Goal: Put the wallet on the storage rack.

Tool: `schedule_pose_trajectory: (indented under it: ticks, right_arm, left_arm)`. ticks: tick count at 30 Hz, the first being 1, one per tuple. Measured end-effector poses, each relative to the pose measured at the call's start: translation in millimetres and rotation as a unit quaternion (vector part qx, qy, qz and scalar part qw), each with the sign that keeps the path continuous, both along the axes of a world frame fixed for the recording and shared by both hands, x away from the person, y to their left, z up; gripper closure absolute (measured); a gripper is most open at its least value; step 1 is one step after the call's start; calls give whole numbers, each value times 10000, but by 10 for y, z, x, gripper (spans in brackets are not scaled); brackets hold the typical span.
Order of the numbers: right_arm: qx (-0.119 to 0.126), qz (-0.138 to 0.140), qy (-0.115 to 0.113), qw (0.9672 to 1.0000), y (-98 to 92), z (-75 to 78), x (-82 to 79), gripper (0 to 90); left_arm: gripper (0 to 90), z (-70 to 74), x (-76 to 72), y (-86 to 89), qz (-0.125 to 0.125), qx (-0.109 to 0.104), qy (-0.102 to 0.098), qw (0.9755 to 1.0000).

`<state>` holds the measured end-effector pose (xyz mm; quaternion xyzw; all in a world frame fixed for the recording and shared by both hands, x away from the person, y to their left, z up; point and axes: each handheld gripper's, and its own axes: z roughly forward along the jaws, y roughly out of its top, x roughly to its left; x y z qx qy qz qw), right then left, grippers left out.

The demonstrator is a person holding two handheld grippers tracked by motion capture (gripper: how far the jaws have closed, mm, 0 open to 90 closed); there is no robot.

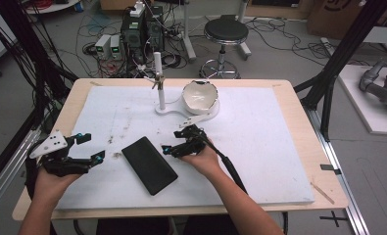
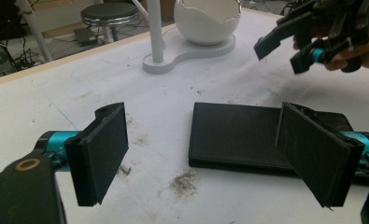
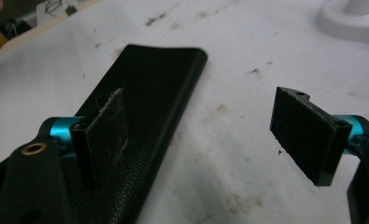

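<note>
My left tongs (image 1: 94,147) hover over the left edge of the surface (image 1: 279,161), jaws spread wide with nothing between them. My right tongs (image 1: 171,142) sit near the middle of the surface, also spread and empty, tips pointing left. Between them the black case (image 1: 149,165) lies flat and slanted, closer to the near edge, touched by neither tongs. At the far edge a white stand (image 1: 160,83) rises from a flat base, with a broken-rimmed white bowl (image 1: 200,98) just beside it on the same base.
</note>
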<state>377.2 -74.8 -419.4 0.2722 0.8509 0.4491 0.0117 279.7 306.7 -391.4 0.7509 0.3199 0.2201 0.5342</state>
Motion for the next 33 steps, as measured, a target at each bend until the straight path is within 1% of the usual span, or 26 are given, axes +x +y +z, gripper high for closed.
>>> schedule_pose_trajectory:
  ticks: [3, 6, 8, 10, 11, 12, 13, 15, 18, 20, 22, 23, 24, 25, 26, 27, 30, 33]
  right_arm:
    - [-208, 175, 98, 9996, 119, -80, -28, 204]
    - [-373, 336, 242, 9984, 218, -158, -59, 204]
    - [-423, 436, 437, 9972, 266, -206, -70, 211]
    - [-528, 520, 545, 9958, 305, -249, -90, 253]
    - [-586, 558, 553, 9952, 319, -265, -95, 250]
    - [-530, 506, 571, 9957, 323, -273, -109, 253]
    - [-539, 501, 562, 9957, 324, -271, -111, 269]
    - [-526, 555, 617, 9952, 316, -267, -108, 305]
    - [-505, 516, 687, 9950, 316, -267, -125, 324]
    - [-479, 506, 686, 9952, 311, -273, -127, 330]
    - [-429, 531, 702, 9952, 303, -279, -131, 362]
    - [-435, 505, 770, 9948, 297, -275, -138, 375]
    - [-384, 510, 762, 9950, 299, -282, -142, 406]
    - [-364, 578, 847, 9941, 293, -281, -140, 424]
    - [-334, 533, 906, 9939, 292, -285, -144, 427]
    - [-299, 554, 874, 9942, 289, -295, -140, 432]
    - [-225, 542, 961, 9936, 274, -310, -125, 471]
    - [-145, 534, 1120, 9922, 263, -317, -109, 557]
  left_arm:
    - [171, 2, 0, 0, 19, 2, -8, 10000]
    - [171, -2, 3, -1, 8, 14, 7, 10000]
    - [171, -6, 3, -8, 4, 6, 14, 10000]
    - [171, -6, 4, -13, -6, 13, 13, 10000]
    - [171, -5, 2, -18, -2, -2, 13, 10000]
    - [171, -3, 2, -21, -10, 3, 8, 10000]
    - [171, -2, 2, -23, -7, 13, 6, 10000]
    - [171, -1, 4, -28, -6, 20, 4, 10000]
    - [171, -3, 5, -38, -5, 35, 21, 10000]
    - [171, -2, 3, -44, -9, 25, 20, 10000]
    - [171, 1, 1, -46, -7, 39, 11, 10000]
    - [171, 3, 0, -45, -11, 44, 8, 10000]
    - [171, 4, 2, -46, -13, 39, 4, 10000]
    - [171, 5, 2, -46, -12, 37, 10, 10000]
    - [171, 4, 3, -46, -16, 44, 6, 10000]
    - [171, 4, 5, -49, -26, 54, 6, 10000]
    - [171, 2, 6, -61, -31, 65, 9, 10000]
    - [171, 3, 4, -72, -42, 67, 14, 10000]
